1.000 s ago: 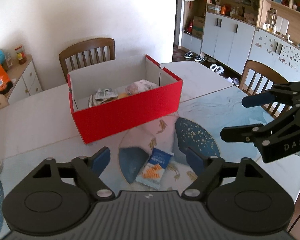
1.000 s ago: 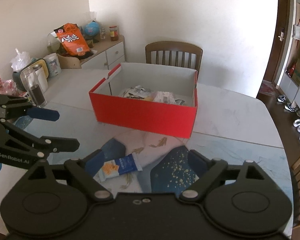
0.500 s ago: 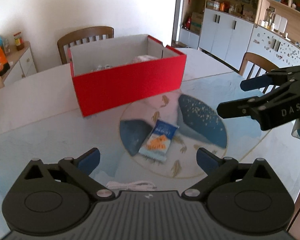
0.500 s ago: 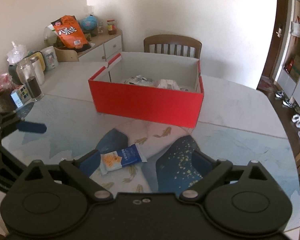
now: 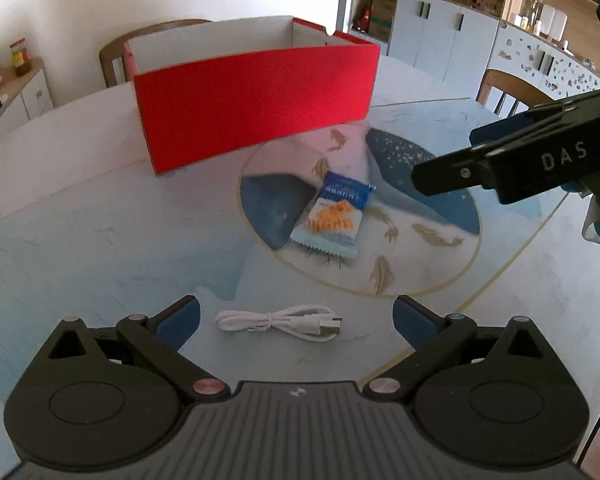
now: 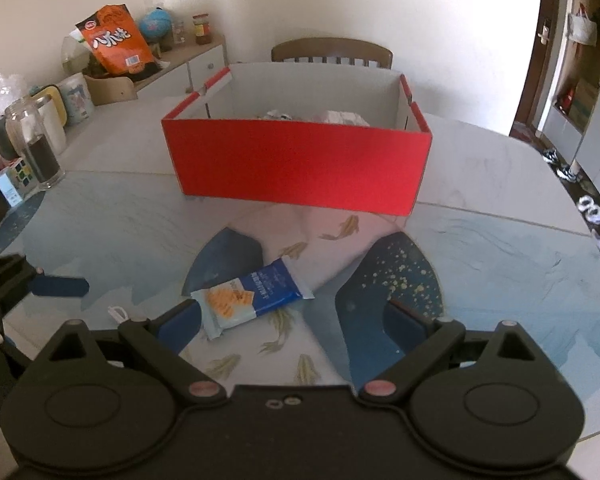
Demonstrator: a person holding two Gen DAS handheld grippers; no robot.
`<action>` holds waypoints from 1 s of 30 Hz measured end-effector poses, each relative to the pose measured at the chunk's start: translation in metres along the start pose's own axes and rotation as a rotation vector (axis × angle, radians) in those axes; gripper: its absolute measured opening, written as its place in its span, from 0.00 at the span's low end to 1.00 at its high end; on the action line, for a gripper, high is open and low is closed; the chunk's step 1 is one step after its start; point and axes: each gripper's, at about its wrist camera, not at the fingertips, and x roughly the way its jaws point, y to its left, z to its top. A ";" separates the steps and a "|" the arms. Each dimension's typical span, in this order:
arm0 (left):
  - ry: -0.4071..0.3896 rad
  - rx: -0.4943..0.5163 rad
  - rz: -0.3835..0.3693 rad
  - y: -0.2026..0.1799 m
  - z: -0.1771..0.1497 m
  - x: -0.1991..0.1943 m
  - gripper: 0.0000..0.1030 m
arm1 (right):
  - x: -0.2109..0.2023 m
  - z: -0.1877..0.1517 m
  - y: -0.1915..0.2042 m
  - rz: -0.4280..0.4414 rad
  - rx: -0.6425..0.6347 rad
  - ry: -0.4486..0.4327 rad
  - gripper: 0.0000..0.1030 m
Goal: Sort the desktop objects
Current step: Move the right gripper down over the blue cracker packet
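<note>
A blue-and-white snack packet (image 5: 332, 216) lies on the table in front of a red box (image 5: 256, 108); both show in the right wrist view too, the packet (image 6: 252, 300) and the box (image 6: 300, 164) with several items inside. A coiled white cable (image 5: 280, 322) lies on the table right in front of my open, empty left gripper (image 5: 296, 316). My right gripper (image 6: 292, 318) is open and empty, low over the table just short of the packet. It also shows in the left wrist view (image 5: 448, 160), to the right of the packet.
A glass jar (image 6: 34, 146) and a small cube box (image 6: 14, 180) stand at the table's left edge. A sideboard (image 6: 172, 68) with an orange snack bag (image 6: 116, 40) is behind. Wooden chairs (image 6: 332, 52) stand around the table.
Both grippers have dropped lower and drawn back toward the near table edge. The white cable has come into view between the left fingers. The box interior is less visible.
</note>
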 end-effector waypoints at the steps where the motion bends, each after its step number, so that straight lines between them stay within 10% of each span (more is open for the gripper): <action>1: 0.002 -0.004 -0.005 0.001 -0.001 0.002 1.00 | 0.003 0.000 0.002 -0.005 0.001 0.004 0.95; 30: 0.016 -0.002 -0.012 0.018 -0.010 0.022 1.00 | 0.105 0.023 0.037 -0.153 0.103 0.125 0.92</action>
